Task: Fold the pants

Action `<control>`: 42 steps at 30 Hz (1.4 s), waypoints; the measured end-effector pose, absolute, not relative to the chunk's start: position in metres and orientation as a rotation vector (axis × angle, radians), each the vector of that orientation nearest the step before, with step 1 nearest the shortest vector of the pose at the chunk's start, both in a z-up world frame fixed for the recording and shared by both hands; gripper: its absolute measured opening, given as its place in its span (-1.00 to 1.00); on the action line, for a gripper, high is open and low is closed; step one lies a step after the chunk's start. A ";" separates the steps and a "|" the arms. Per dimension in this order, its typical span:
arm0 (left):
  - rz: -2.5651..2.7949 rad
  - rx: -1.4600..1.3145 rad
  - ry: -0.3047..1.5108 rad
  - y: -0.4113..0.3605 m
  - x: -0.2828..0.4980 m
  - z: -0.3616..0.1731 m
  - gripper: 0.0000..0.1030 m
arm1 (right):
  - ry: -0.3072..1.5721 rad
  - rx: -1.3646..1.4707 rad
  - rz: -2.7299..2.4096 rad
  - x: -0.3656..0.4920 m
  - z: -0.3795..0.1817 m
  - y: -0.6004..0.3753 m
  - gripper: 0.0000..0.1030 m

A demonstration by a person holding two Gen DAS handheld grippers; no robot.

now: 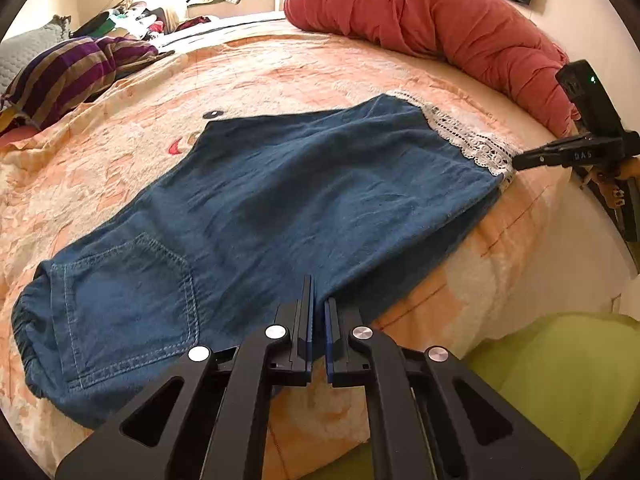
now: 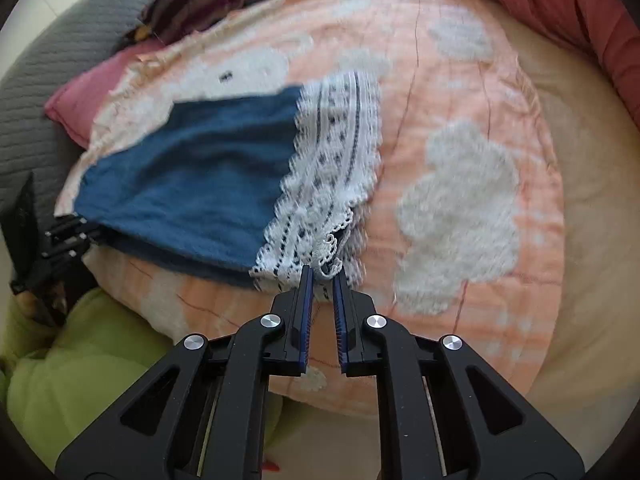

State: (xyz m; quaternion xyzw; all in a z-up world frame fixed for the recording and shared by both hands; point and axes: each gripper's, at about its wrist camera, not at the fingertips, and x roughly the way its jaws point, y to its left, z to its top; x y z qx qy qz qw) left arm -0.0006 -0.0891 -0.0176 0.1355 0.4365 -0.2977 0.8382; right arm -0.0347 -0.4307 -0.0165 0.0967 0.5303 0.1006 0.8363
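A pair of blue denim pants (image 1: 248, 200) is lying flat across a bed (image 1: 280, 76) that is wearing a peach and white patterned blanket, with the elastic waistband and a stitched back pocket (image 1: 128, 300) sitting at the left end and the white lace hem (image 1: 460, 136) reaching toward the right end near the bed's edge. At the far left of the bed a purple and tan striped cloth (image 1: 76, 68) is lying bunched beside a grey quilted cover, and a long red rolled cushion (image 1: 440, 20) is curving along the far right side. The left tool (image 1: 319, 302) is pressing its blue-padded fingers together on the near edge of the denim, partway along the leg. The right tool (image 2: 323, 273) is gripping the lace hem at its near corner, its fingers nearly closed on the trim. On the side of the right tool, seen from the left wrist view, small pale lettering is showing, though it is too small to read surely. No containers are showing on the bed.
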 end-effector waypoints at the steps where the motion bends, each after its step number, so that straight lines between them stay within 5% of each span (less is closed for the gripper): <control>1: -0.623 0.283 0.930 -0.087 0.000 -0.019 -0.93 | 1.124 0.211 0.213 -0.035 -0.018 -0.432 -0.89; 6: -0.625 0.260 0.969 -0.084 0.005 -0.027 -0.93 | 1.147 0.158 0.184 -0.035 -0.015 -0.437 -0.69; 13: -0.629 0.276 0.973 -0.087 0.004 -0.029 -0.92 | 0.939 0.018 0.274 -0.031 0.035 -0.409 -0.40; 20: -0.620 0.276 0.971 -0.078 -0.005 -0.027 -0.89 | 1.014 -0.052 0.440 0.004 -0.004 -0.349 -0.39; 24: -0.585 0.213 0.945 -0.058 -0.011 -0.014 -0.61 | 1.080 -0.051 0.402 0.005 -0.034 -0.350 -0.36; 28: -0.480 0.111 0.869 -0.021 -0.010 0.010 0.03 | 1.044 -0.031 0.421 0.001 -0.026 -0.351 -0.29; 37: -0.024 -0.143 0.867 0.092 0.016 0.017 0.72 | 0.939 -0.067 0.462 0.003 0.000 -0.347 -0.21; 39: 0.001 -0.162 0.891 0.096 0.025 0.006 0.73 | 0.938 -0.063 0.460 0.007 0.000 -0.348 -0.21; 41: 0.013 -0.158 0.913 0.096 0.035 -0.004 0.44 | 0.949 -0.063 0.459 0.009 -0.003 -0.350 -0.21; 42: 0.010 -0.156 0.927 0.095 0.040 -0.008 -0.20 | 0.958 -0.063 0.459 0.010 -0.006 -0.348 -0.21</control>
